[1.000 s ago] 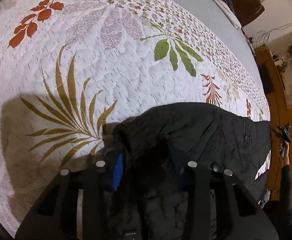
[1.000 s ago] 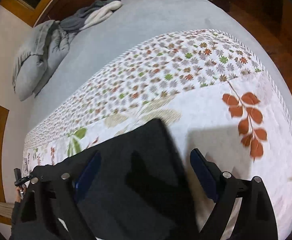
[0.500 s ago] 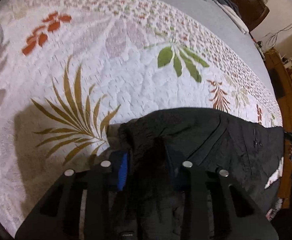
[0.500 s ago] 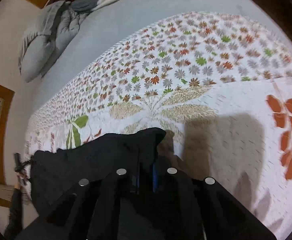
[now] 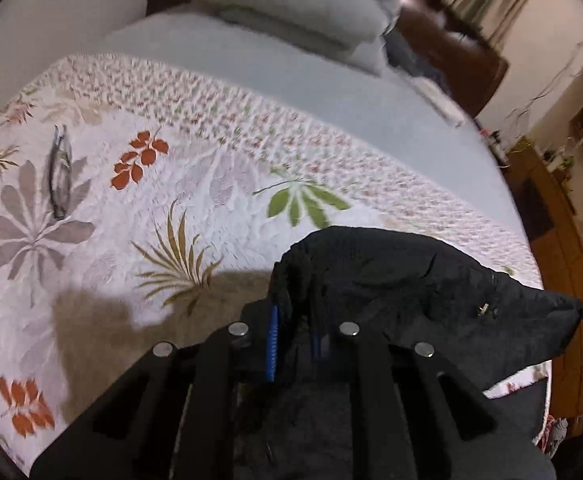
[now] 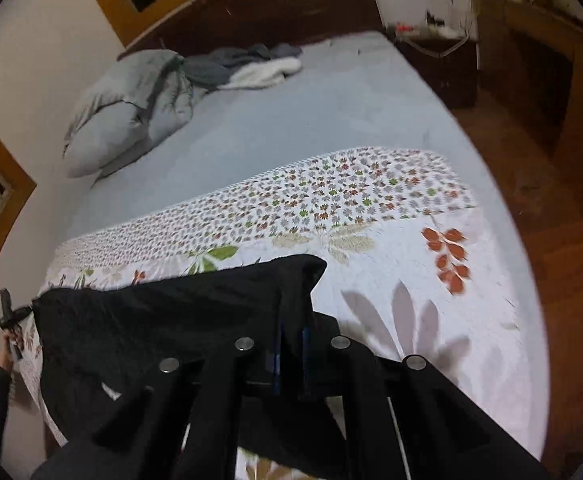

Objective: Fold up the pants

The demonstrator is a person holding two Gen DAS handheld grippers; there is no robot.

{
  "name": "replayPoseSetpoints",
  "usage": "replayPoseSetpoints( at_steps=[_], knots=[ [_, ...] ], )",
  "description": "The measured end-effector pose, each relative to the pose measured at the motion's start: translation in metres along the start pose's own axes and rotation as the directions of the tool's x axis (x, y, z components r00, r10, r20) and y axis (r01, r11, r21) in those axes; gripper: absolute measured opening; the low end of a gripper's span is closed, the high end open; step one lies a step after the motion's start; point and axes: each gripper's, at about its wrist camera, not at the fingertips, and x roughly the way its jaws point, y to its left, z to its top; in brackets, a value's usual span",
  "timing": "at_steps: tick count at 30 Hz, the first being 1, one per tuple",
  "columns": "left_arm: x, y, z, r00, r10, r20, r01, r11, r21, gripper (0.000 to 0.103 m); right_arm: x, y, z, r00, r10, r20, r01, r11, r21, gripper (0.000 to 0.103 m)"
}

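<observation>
Black, crinkled pants point(image 5: 411, 280) are pinched at one corner by the left gripper point(image 5: 291, 340) and at the other by the right gripper point(image 6: 291, 344), stretched taut above a quilted, leaf-printed bedspread point(image 5: 171, 200).

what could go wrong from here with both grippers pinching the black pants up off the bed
1. Each grip is only a thin edge of the pants: the left gripper and right gripper hold small pinches, so the fabric may slip free.
2. The cloth sags between the grips, so the fold may land uneven on the quilt.
3. The glasses on the quilt could be swept or covered.
</observation>
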Motion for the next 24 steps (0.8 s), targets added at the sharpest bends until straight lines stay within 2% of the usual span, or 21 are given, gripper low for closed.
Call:
replayPoseSetpoints(
  at_steps=[5,7,9,12,16,18,19,22,23,24],
  knots=[
    [-0.057,0.002,-0.045,0.997,-0.061,0.056,0.061,0.998,-0.008,0.011,-0.069,0.010,-0.078,0.997,-0.013,0.070,0.014,1.000,-0.016,0.007],
    [-0.075,0.007,-0.067,0.995,-0.073,0.069,0.074,0.997,-0.016,0.011,-0.089,0.007,-0.107,0.994,0.006,0.108,-0.007,1.000,0.005,0.007],
    [-0.089,0.017,-0.089,0.993,-0.087,0.074,0.090,0.995,-0.036,0.011,-0.106,0.007,-0.141,0.991,-0.008,0.136,0.006,1.000,0.011,0.007],
    [-0.107,0.034,-0.124,0.992,-0.103,0.073,0.108,0.991,-0.073,0.011,-0.119,0.000,-0.185,0.987,-0.009,0.161,-0.001,0.998,0.064,0.007],
    [-0.112,0.053,-0.167,0.995,-0.090,0.053,0.095,0.990,-0.101,0.013,-0.123,-0.010,-0.238,0.988,-0.026,0.154,0.006,0.992,0.127,0.009],
    [-0.104,0.063,-0.187,0.996,-0.083,0.023,0.086,0.989,-0.117,0.014,-0.120,-0.011,-0.266,0.990,-0.060,0.129,0.041,0.988,0.148,0.016],
    [-0.102,0.066,-0.194,0.997,-0.077,0.011,0.078,0.990,-0.120,0.015,-0.118,-0.011,-0.278,0.991,-0.078,0.109,0.061,0.986,0.152,0.025],
    [-0.092,0.076,-0.220,0.999,0.020,-0.045,-0.024,0.996,-0.091,0.015,-0.112,-0.012,-0.311,0.990,-0.127,0.055,0.116,0.978,0.174,0.054],
    [-0.089,0.081,-0.230,0.997,0.034,-0.073,-0.041,0.994,-0.098,0.018,-0.112,-0.011,-0.318,0.990,-0.133,0.046,0.123,0.975,0.184,0.055],
    [-0.090,0.085,-0.237,0.995,0.051,-0.083,-0.059,0.993,-0.103,0.032,-0.113,-0.011,-0.324,0.990,-0.136,0.040,0.125,0.973,0.193,0.056]
  ],
)
